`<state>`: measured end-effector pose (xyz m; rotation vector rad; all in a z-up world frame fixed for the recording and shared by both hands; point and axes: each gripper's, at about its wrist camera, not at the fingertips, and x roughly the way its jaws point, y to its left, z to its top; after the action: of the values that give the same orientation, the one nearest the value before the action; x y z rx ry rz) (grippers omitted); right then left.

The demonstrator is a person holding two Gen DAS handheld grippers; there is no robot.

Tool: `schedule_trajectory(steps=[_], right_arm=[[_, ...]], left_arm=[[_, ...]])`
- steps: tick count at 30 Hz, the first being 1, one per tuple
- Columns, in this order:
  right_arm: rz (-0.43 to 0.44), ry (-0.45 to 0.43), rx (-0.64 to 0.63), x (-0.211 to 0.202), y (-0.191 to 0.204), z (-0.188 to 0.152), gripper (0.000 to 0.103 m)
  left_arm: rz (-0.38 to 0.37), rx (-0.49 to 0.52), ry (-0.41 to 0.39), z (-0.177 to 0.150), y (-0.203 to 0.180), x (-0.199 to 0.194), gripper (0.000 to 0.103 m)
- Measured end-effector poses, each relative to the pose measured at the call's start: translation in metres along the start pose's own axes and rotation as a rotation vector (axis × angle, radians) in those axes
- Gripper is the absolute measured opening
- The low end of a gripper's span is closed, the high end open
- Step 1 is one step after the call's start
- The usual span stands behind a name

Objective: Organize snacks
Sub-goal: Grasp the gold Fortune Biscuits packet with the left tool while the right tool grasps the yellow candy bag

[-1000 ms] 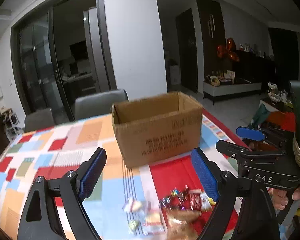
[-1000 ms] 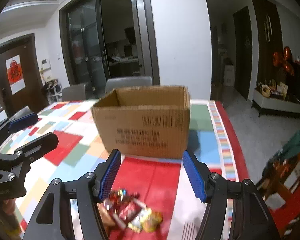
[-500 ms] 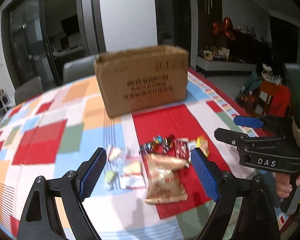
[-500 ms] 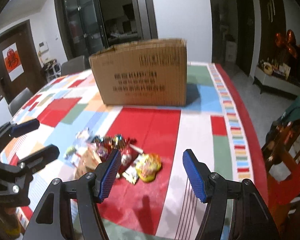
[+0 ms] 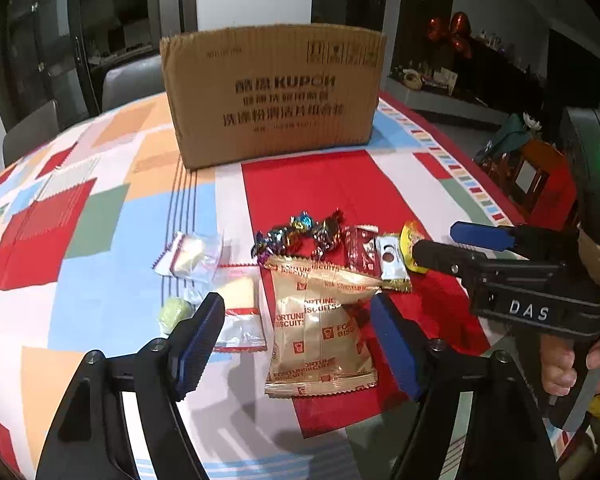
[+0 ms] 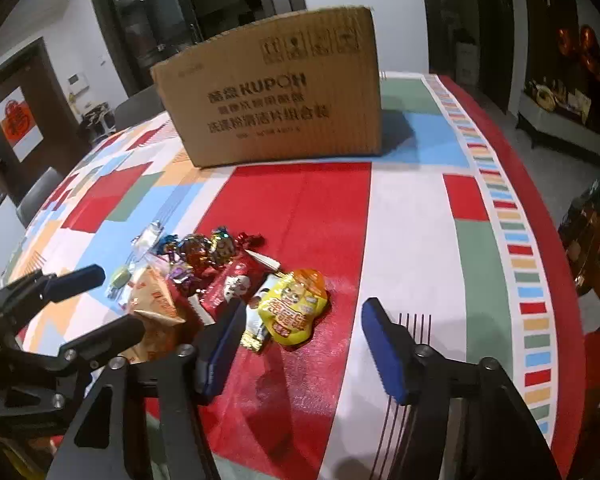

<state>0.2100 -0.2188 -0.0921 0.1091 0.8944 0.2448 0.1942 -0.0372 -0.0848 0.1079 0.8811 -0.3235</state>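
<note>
A heap of snacks lies on the patchwork tablecloth [image 5: 100, 220] in front of a brown cardboard box [image 5: 272, 92]. My left gripper [image 5: 296, 318] hangs low over the gold Fortune Biscuits bag [image 5: 320, 332]; its jaws are closing with the bag between them, pads clear of it. Clear packets [image 5: 192, 254], a green candy [image 5: 174, 312] and foil candies [image 5: 300, 232] lie around it. My right gripper [image 6: 302, 326] hovers just short of the yellow packet [image 6: 296, 304], jaws closing, nothing pressed. The box [image 6: 276, 92] stands behind.
Grey chairs [image 5: 132, 80] stand behind the table at the far left. The table's right edge [image 6: 560, 248] drops to a floor with wooden furniture [image 6: 596, 232]. A red packet [image 5: 362, 252] lies between the two grippers. A hand [image 5: 560, 364] holds the right gripper.
Both grippers have dropped toward the table and tipped downward, so the snack heap now sits close between the fingers. Both pairs of jaws stand narrower than before.
</note>
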Motion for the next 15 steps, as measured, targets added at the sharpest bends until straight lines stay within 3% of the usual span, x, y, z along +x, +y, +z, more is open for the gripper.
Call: schedule_trajectory(steps=[5, 8, 10, 12, 15], right_arm=[[0.014, 0.022, 0.017, 0.009, -0.002, 0.001, 0.055], [0.019, 0.035, 0.016, 0.015, -0.001, 0.002, 0.054], [0.021, 0.044, 0.011, 0.019, 0.0, 0.002, 0.051], [0.017, 0.04, 0.004, 0.02, 0.002, 0.002, 0.048], [0.022, 0.039, 0.003, 0.021, 0.003, 0.001, 0.042]], left_arm=[[-0.015, -0.007, 0.03, 0.0, -0.001, 0.012, 0.069], [-0.026, -0.017, 0.038, 0.0, 0.002, 0.019, 0.062], [-0.048, -0.036, 0.05, 0.001, 0.005, 0.022, 0.058], [-0.061, -0.053, 0.061, 0.001, 0.007, 0.025, 0.048], [-0.068, -0.068, 0.061, 0.0, 0.009, 0.026, 0.044]])
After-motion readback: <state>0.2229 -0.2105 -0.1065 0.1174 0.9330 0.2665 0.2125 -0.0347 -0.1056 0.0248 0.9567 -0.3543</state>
